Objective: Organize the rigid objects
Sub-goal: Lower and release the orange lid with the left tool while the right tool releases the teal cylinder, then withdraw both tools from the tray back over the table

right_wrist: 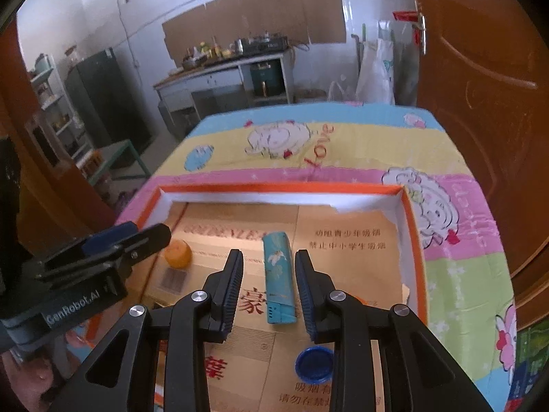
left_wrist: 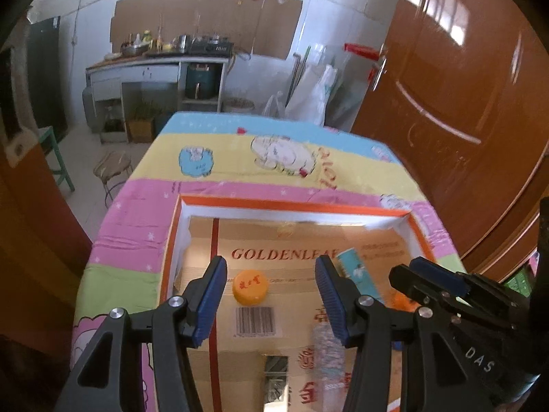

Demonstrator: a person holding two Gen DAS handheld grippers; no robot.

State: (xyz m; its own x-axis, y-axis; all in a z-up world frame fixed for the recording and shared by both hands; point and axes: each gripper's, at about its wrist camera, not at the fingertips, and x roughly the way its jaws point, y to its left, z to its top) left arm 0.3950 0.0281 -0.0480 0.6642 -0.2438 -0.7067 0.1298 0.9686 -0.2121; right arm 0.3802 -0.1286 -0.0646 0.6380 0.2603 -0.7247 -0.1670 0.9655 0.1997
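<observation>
We hold our left gripper (left_wrist: pixel 271 295) open above the shallow orange-rimmed cardboard tray (left_wrist: pixel 288 206); the round orange plastic cap (left_wrist: pixel 249 287) sits between its fingers. Our right gripper (right_wrist: pixel 269 288) also gapes, empty, the teal printed cylindrical tube (right_wrist: pixel 278 278) lying at 12 o'clock, the blue round bottle cap (right_wrist: pixel 314 364) at 6.

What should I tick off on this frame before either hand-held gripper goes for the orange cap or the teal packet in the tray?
1. Left hand-held gripper open: ok, nothing held.
2. Left lined up on orange cap: ok, cap sits between its fingers.
3. Right hand-held gripper open: ok, nothing held.
4. Teal packet between the right fingers: ok, lying flat on the cardboard.
5. Blue cap clear of the right gripper's path: cannot tell, it lies close below.
6. Orange-rimmed tray flat on the tablecloth: ok.
</observation>
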